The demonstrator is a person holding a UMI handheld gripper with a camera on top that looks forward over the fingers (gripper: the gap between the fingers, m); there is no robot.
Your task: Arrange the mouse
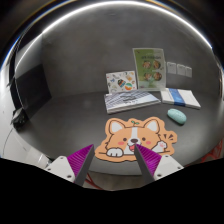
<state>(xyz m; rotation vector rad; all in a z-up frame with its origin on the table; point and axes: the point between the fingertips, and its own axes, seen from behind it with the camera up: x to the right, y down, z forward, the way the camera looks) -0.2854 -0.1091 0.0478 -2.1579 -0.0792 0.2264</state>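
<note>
A pale mint computer mouse (177, 115) lies on the grey desk to the right of a corgi-shaped orange and white mouse pad (133, 136). My gripper (117, 158) hovers over the near edge of the mouse pad. Its purple-padded fingers (82, 158) stand wide apart with nothing between them but the pad's lower edge. The mouse is beyond the right finger, apart from it.
A stack of papers and booklets (130, 100) lies beyond the mouse pad, with a blue-striped packet (181, 96) to its right. A green leaflet (150, 65) and cards lean on the back wall. A dark cable and device (19, 117) sit at the left.
</note>
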